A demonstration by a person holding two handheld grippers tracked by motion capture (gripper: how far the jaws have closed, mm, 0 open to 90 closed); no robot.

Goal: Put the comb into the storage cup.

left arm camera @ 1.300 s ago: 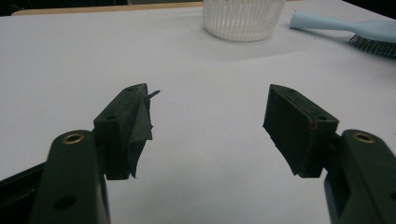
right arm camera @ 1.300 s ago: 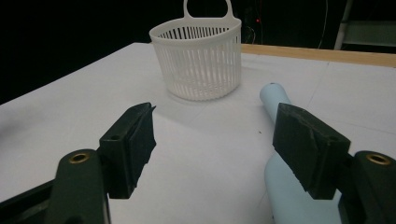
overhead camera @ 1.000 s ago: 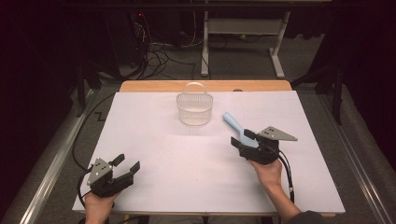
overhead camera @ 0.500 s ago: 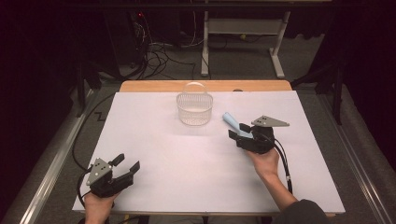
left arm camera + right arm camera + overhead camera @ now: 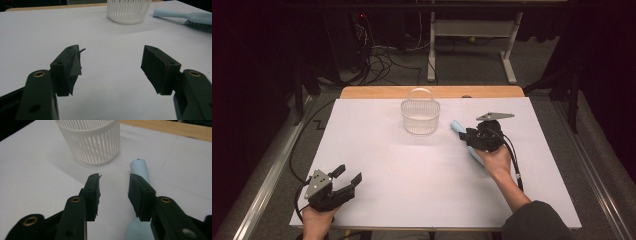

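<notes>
My right gripper (image 5: pixel 468 135) hovers over the light blue hairbrush (image 5: pixel 458 128) at the right-centre of the white table (image 5: pixel 377 165). Its jaws have just been closing, yet in the right gripper view they stand part-spread with bare table in the gap; the brush handle (image 5: pixel 140 168) runs under the right-hand jaw, not between the pads. Nothing pinched.

Brush lies flat, handle end pointing far-left toward the white slatted basket (image 5: pixel 420 116), near it but apart. Bristle head (image 5: pixel 198 25) is on the near-right end, under my hand in the high view.

Handling judgement: moulded plastic, stiff, light, not fragile. Handle is smooth and rounded, so likely slippery against the pads and inclined to roll. Best hold looks like across the handle's middle, pads on its two sides. I would avoid the bristles, which give and offer no firm seat. The head's weight may tip the brush if I pinch too near the handle tip.

My left gripper (image 5: pixel 343 180) rests at the near-left of the table, jaws spread, empty.
</notes>
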